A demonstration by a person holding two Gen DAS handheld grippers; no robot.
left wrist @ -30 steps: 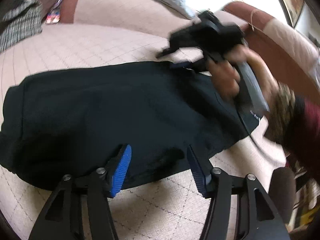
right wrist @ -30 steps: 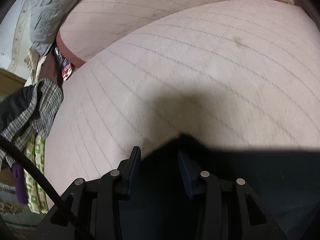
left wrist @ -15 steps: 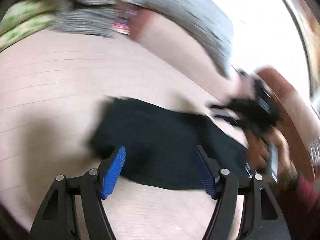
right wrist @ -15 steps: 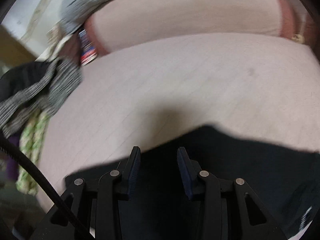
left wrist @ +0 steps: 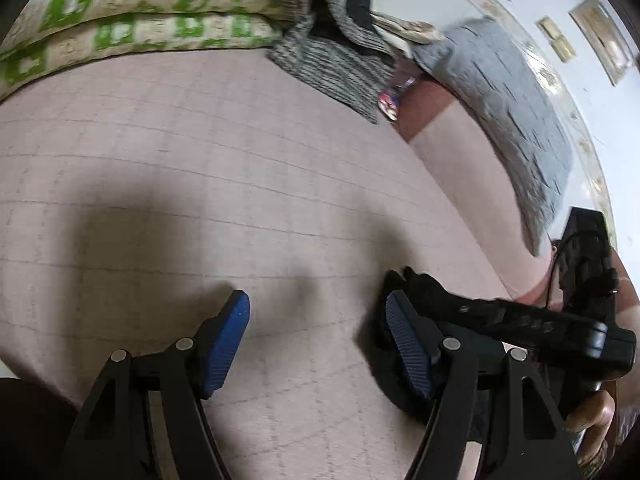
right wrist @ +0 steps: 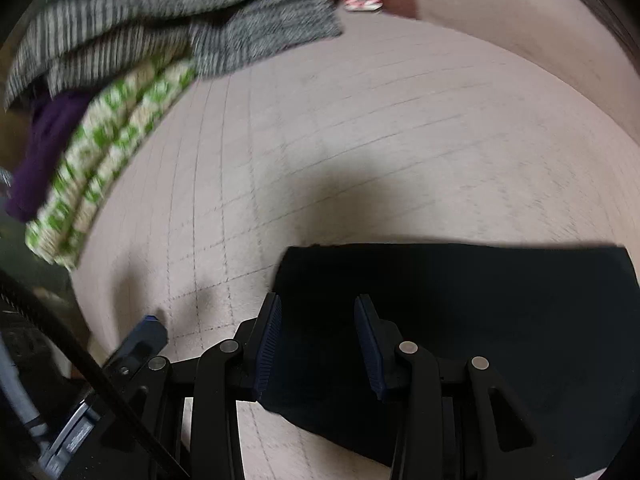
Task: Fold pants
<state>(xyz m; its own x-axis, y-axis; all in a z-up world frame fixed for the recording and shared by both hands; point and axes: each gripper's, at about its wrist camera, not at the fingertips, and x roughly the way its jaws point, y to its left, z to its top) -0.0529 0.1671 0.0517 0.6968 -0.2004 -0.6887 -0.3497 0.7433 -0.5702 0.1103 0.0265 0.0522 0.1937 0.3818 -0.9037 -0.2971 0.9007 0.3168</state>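
Note:
The black pants (right wrist: pixel 472 320) lie flat as a folded dark rectangle on the pink quilted bed cover (right wrist: pixel 360 140). My right gripper (right wrist: pixel 316 344) is open, its blue-padded jaws hovering over the pants' left edge, holding nothing. My left gripper (left wrist: pixel 316 344) is open and empty over bare cover, just left of the pants; only a dark edge of them (left wrist: pixel 400 384) shows behind its right finger. The right gripper's black body (left wrist: pixel 540 320) crosses the right of the left wrist view.
A heap of clothes lies at the far side: a green-and-white patterned cloth (right wrist: pixel 108 148), a grey striped garment (right wrist: pixel 180 36) and a purple one (right wrist: pixel 44 148). A grey quilt (left wrist: pixel 508 100) hangs over the headboard. The bed's near edge is at the lower left.
My left gripper swung left off the pants and now faces bare cover and the clothes heap. My right gripper also turned left, to the pants' left edge. Both stayed open.

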